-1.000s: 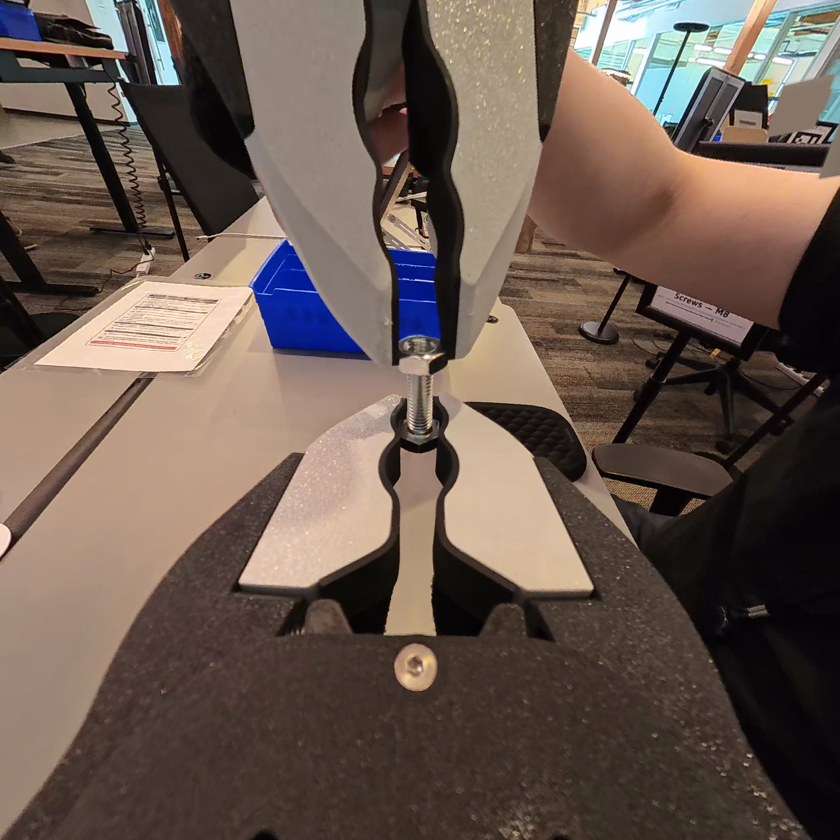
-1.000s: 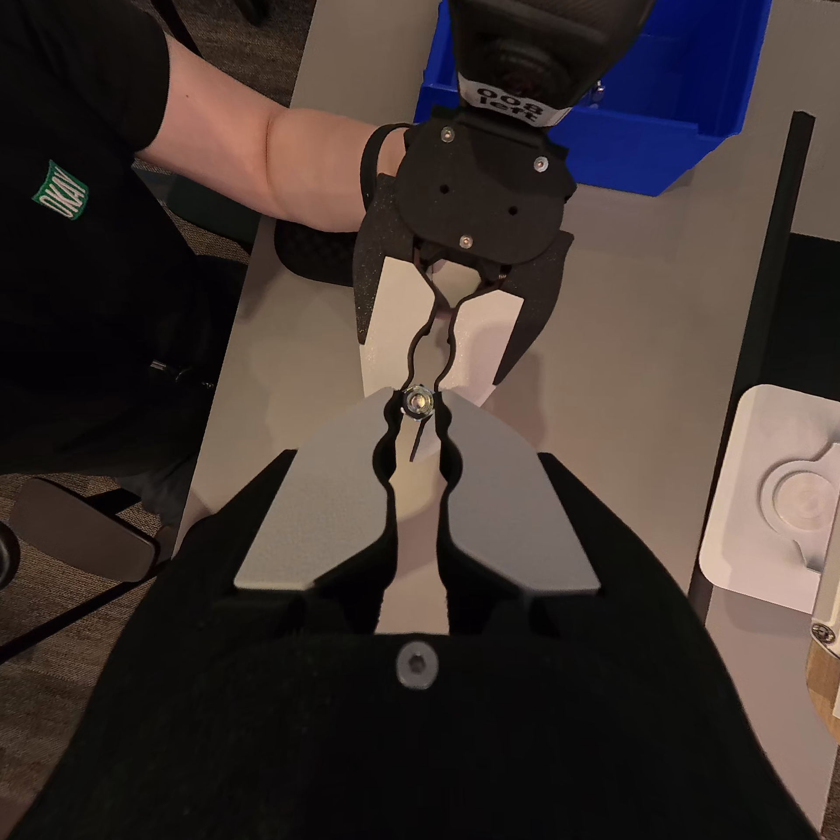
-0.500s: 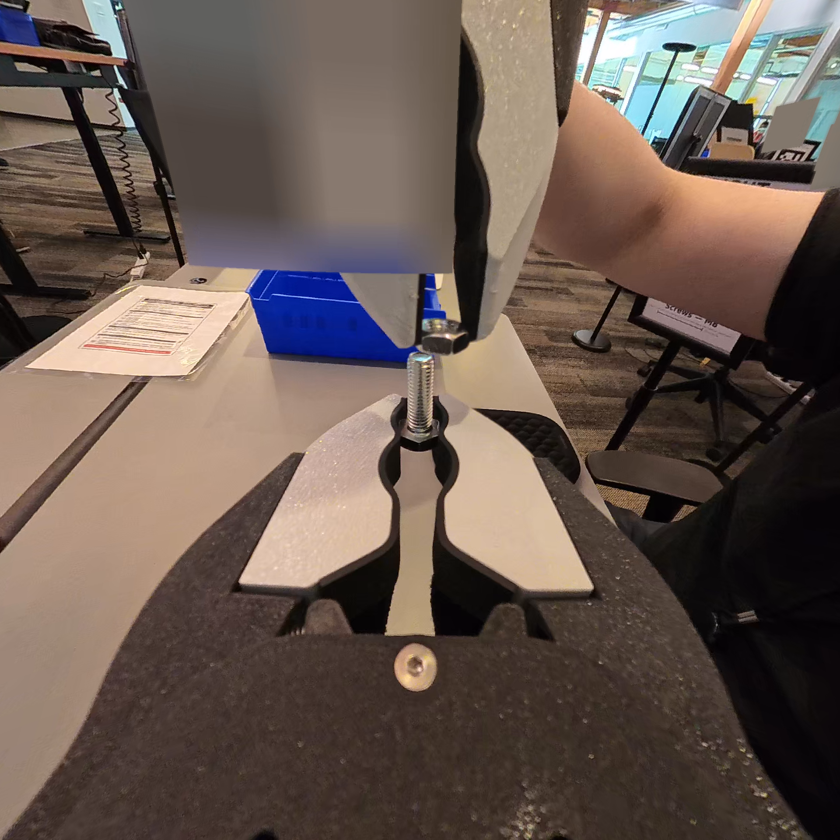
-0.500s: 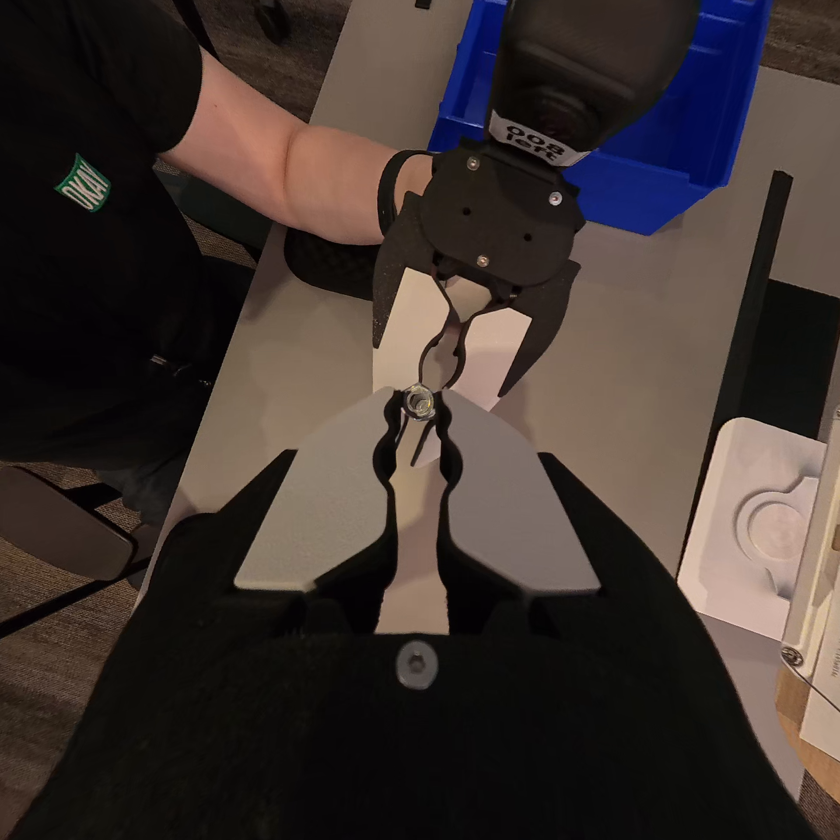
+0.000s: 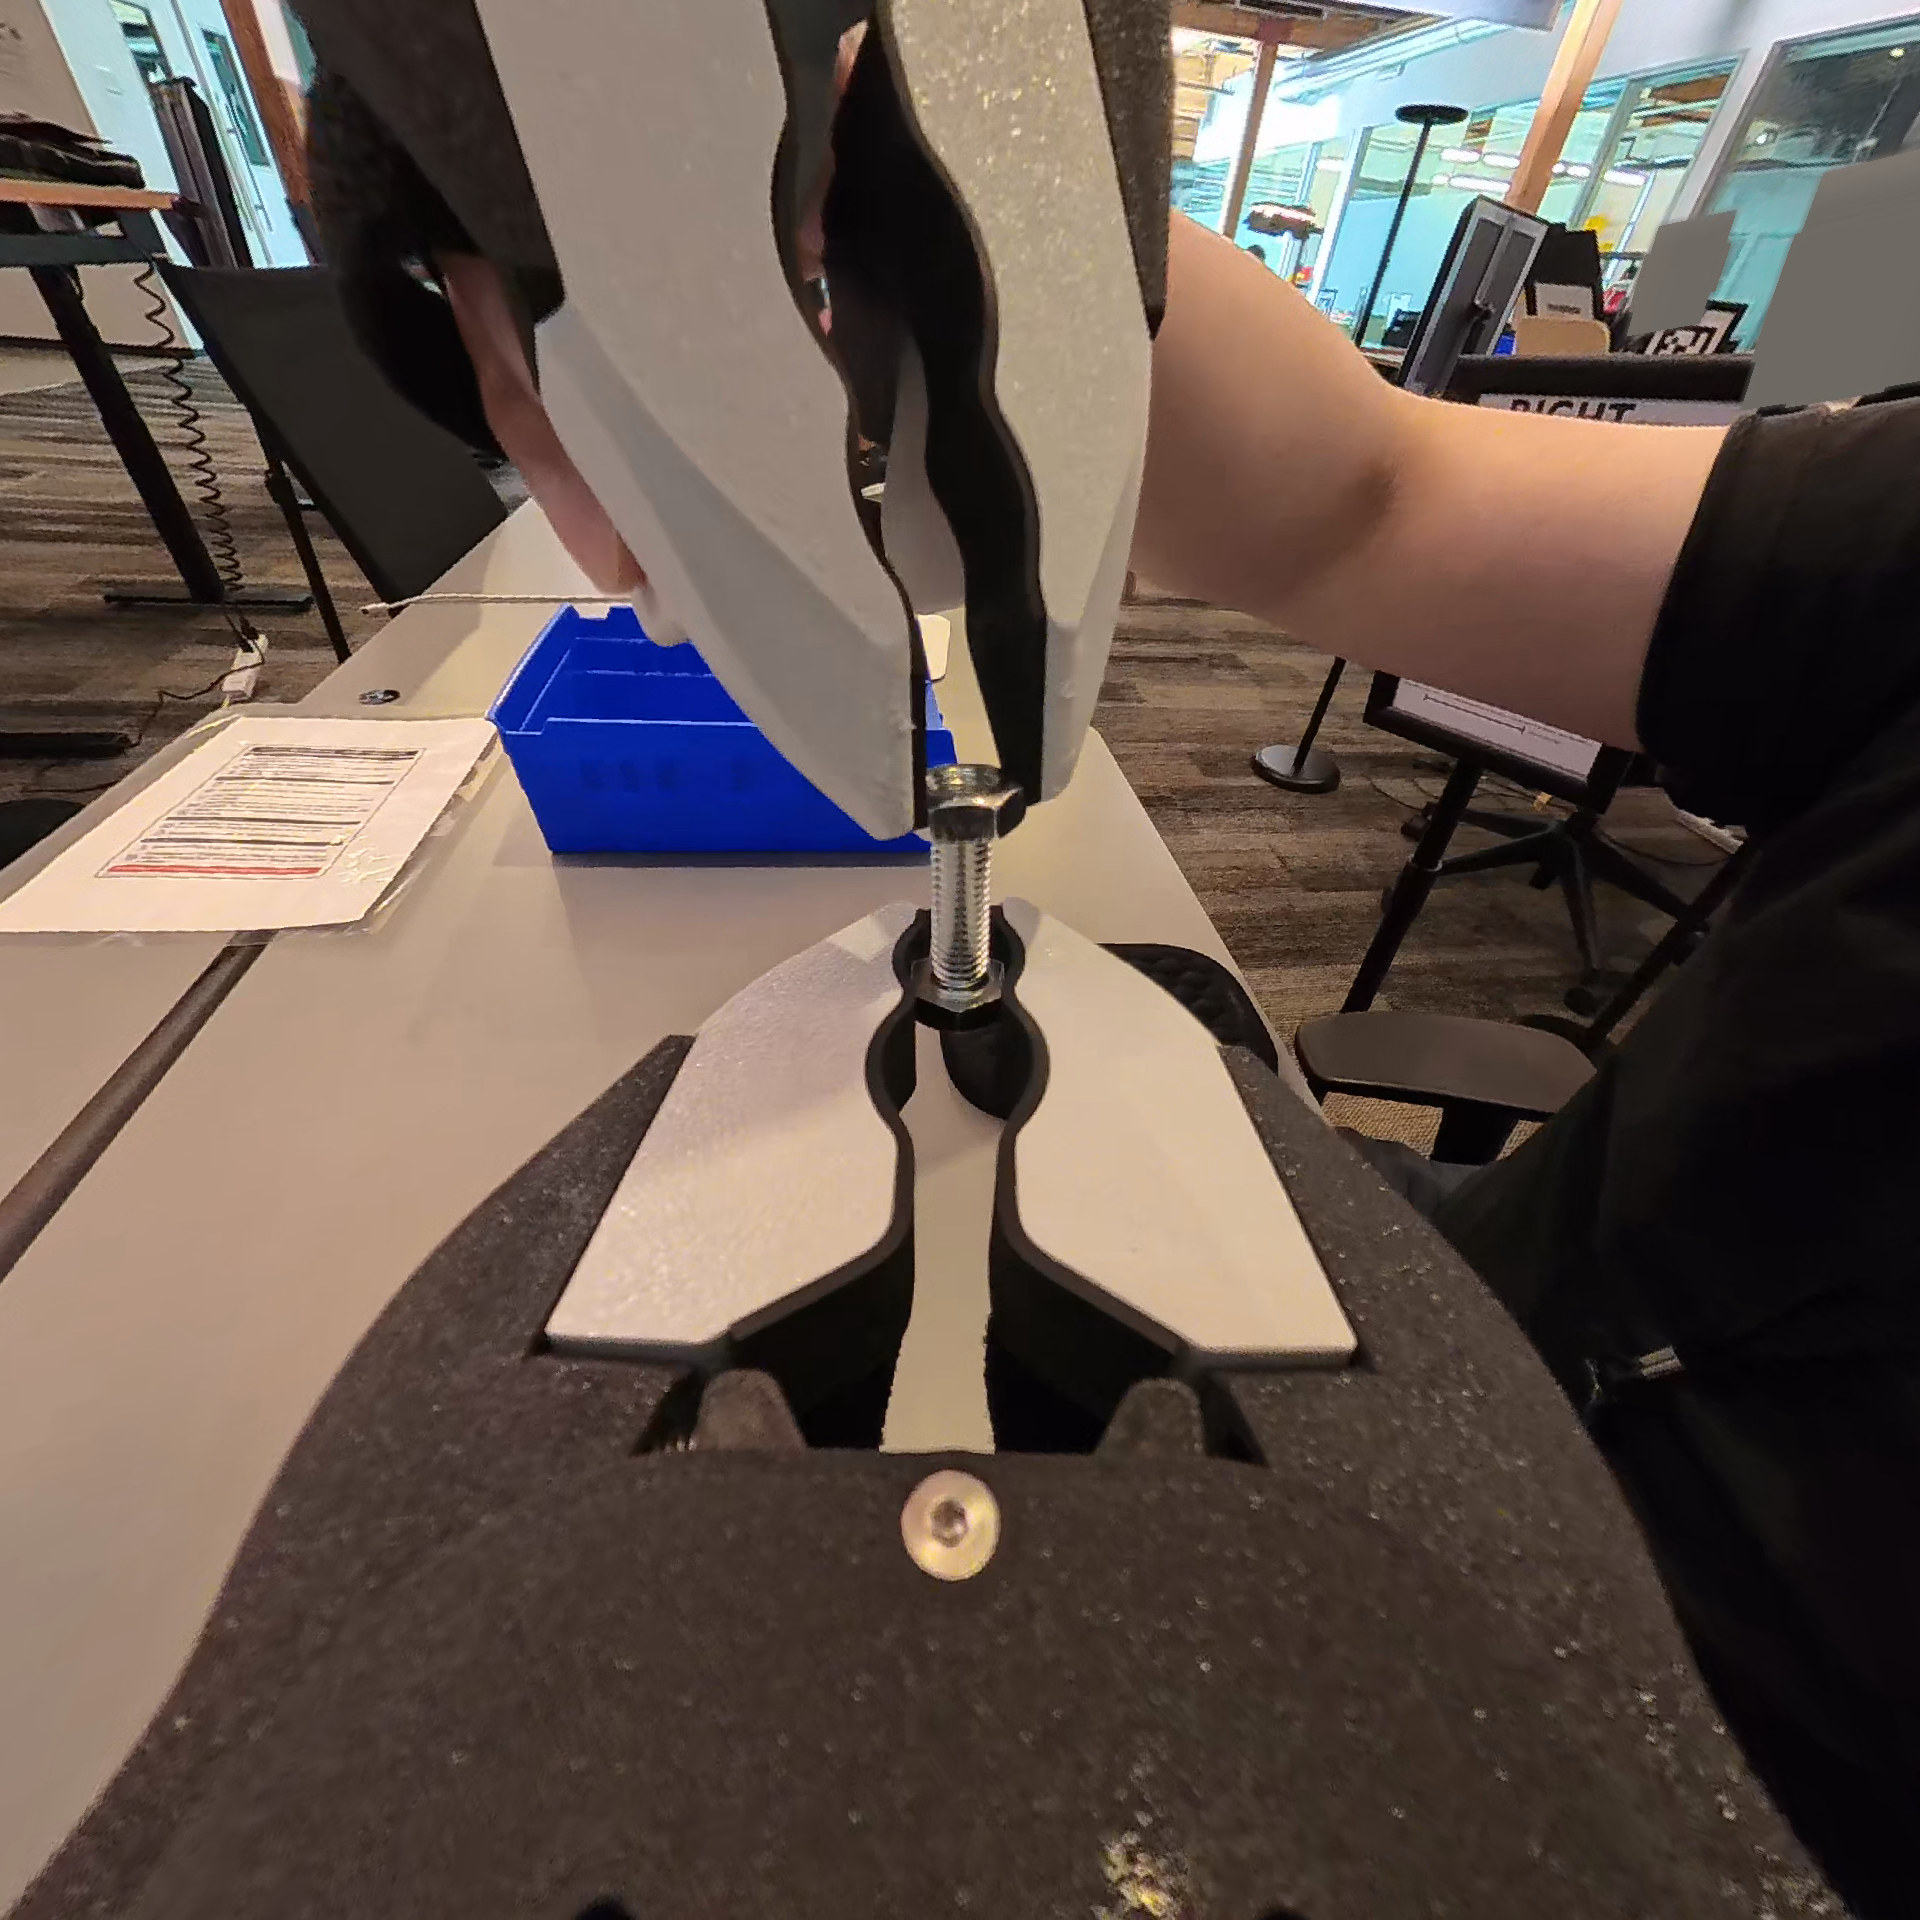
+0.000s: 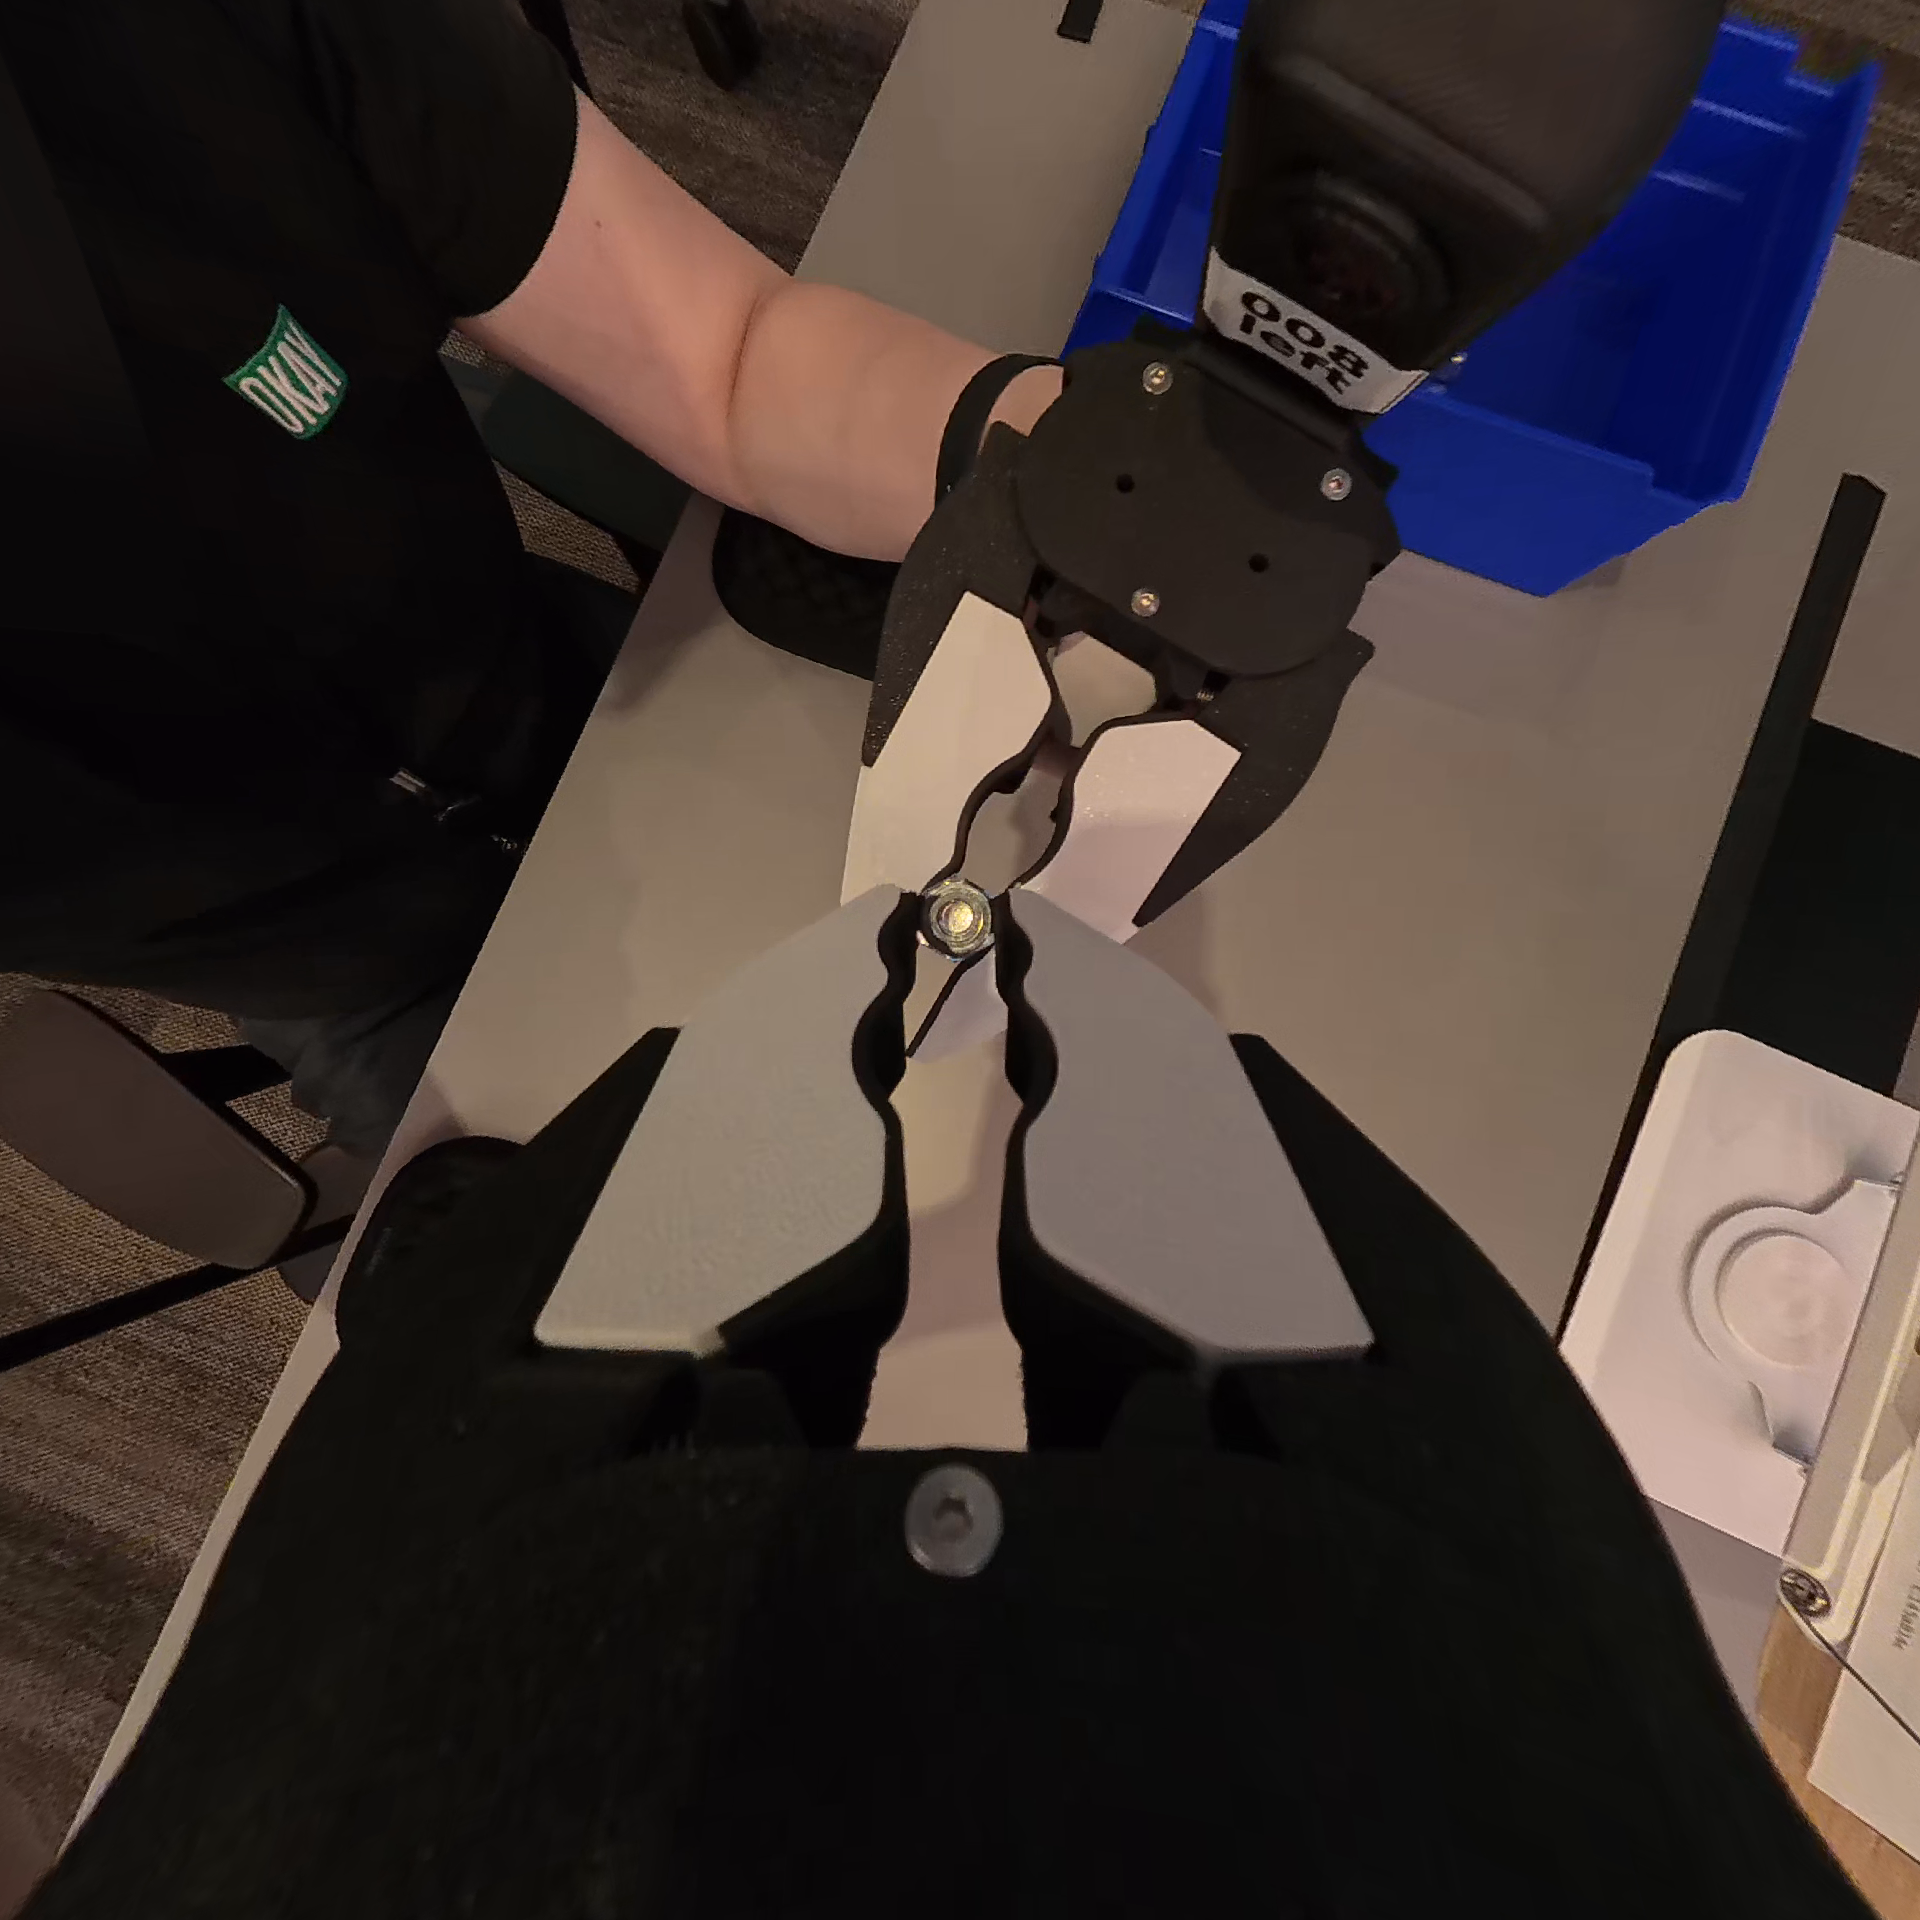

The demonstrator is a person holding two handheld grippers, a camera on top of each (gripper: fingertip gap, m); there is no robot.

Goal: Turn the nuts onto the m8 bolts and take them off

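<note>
Showing a nut-and-bolt exchange at mid-cycle. The left gripper (image 5: 956, 940), lying low over the grey table (image 5: 416, 1039), is closed narrowly on the lower end of an upright M8 bolt (image 5: 954, 894), gripping what reads as the hexagonal head. The right gripper (image 6: 958, 904) comes down from above, its fingers pinched on the nut (image 5: 971, 805), which sits at the very top of the threaded shank. In the right wrist view the end of the bolt shows as a pale disc in the middle of the nut, so the two parts are in contact and the thread is at most barely engaged.

Progress, as a judgement: almost the whole shank is bare below the nut, so either a run-on has only just begun or a run-off is at its last turn. The pictures alone do not settle which. If the nut is going on, nearly all the turning is left, then the removal. If it is coming off, only the lift clear remains for this bolt.

Hidden or uncertain: the thread inside the nut cannot be seen, so true engagement is unknown. The bolt's lower end is partly sunk between the left gripper's black pads. The blue bin (image 5: 665, 769) behind is largely masked by the right gripper, and its contents cannot be made out. No other bolts or nuts are identifiable. Writing on the sheet of paper (image 5: 249, 810) is not relevant here.
</note>
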